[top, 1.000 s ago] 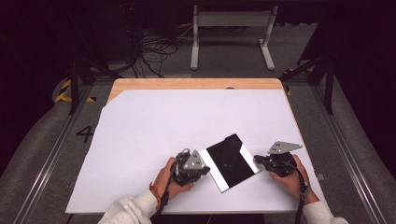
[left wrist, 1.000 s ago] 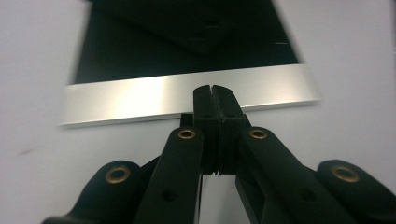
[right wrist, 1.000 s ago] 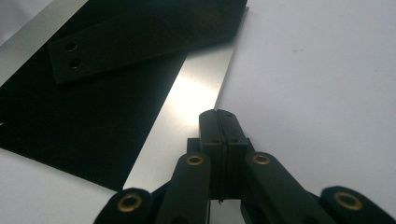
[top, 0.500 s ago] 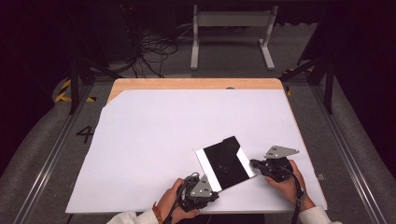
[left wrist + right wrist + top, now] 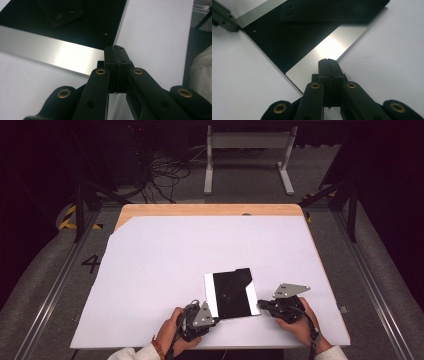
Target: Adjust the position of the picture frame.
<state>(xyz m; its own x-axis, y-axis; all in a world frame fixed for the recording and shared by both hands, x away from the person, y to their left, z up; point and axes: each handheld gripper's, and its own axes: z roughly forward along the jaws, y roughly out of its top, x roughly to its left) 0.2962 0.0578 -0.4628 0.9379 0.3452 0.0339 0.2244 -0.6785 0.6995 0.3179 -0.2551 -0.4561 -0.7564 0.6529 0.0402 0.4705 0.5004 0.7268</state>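
Two hand-held grippers flank the flat black rectangular plate with silver side bands (image 5: 231, 293), near the white table's (image 5: 165, 265) six o'clock edge: left gripper (image 5: 212, 320) at seven o'clock, right gripper (image 5: 262, 305) at four o'clock, both jaw pairs pressed together, empty

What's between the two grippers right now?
The black plate with silver edge strips lies flat between the left gripper and the right gripper, seen in the high view; both are shut.

My left gripper (image 5: 209, 316) and right gripper (image 5: 264, 306) are black, each topped by a grey three-cornered plate with small screws. Brass rivets (image 5: 100, 71) dot the black jaw arms. My sleeves (image 5: 131, 353) are pale; a reddish band circles my left wrist.
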